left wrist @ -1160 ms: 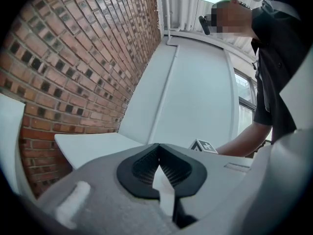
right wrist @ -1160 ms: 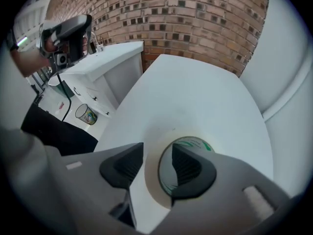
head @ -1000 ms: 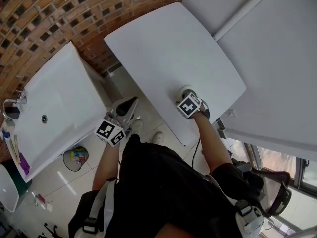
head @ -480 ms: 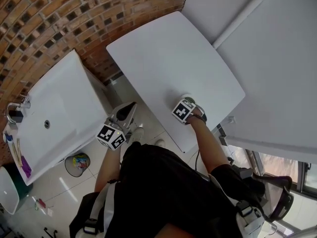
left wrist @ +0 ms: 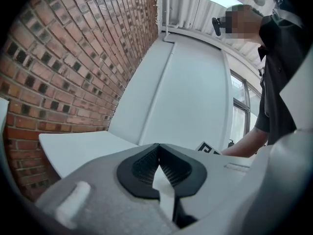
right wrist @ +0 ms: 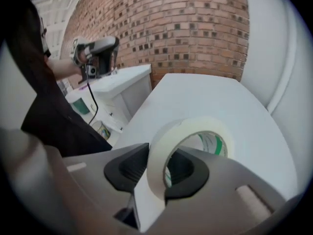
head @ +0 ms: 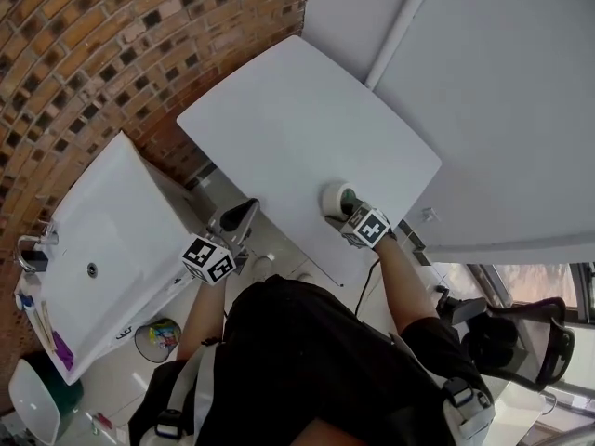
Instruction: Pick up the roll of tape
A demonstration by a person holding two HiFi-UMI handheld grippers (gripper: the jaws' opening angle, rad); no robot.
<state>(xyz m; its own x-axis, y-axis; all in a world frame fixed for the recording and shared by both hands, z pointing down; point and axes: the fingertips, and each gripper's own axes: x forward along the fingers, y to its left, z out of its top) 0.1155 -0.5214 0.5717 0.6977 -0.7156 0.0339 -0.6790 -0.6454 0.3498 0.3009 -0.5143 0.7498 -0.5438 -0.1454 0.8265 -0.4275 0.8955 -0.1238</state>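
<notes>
Jaws of the right gripper (right wrist: 155,154), just closing, pinched the tape's (right wrist: 195,127) wall: one pad outside, one through the core. Got it! The tape stood on edge in that grip, by the near edge of the table (head: 297,119). The left gripper (left wrist: 157,156) hung left of the table, jaws together, nothing between them.

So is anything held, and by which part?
Right gripper: the roll of tape, by its wall, one pad inside the core, one outside; jaws just closed further.
</notes>
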